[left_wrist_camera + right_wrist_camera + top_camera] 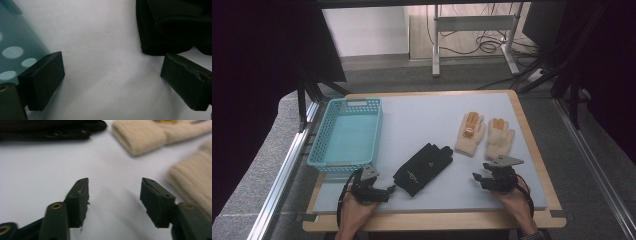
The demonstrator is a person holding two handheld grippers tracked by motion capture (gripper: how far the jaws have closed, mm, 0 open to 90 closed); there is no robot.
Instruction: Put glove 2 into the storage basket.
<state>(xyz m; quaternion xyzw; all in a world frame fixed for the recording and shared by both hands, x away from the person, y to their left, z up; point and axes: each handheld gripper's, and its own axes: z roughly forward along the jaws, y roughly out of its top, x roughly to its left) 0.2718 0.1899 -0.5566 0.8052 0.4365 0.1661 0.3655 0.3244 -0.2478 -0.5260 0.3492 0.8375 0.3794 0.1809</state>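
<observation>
Holding both open: my left hand-held gripper (391, 190) beside the black gloves (423, 167), right hand-held gripper (475, 176) near the cream gloves (485, 134). Teal basket (324, 145) holds nothing; glove logo unreadable.

A black fabric glove (422, 168) lies flat on the pale grey mat, cuff toward the near edge and fingers slanting away to the right; it may be two gloves stacked, the high view is too coarse to tell. Two cream knitted gloves (485, 133) with orange-dotted palms lie side by side farther right, fingers pointing away, cuffs near.
</observation>
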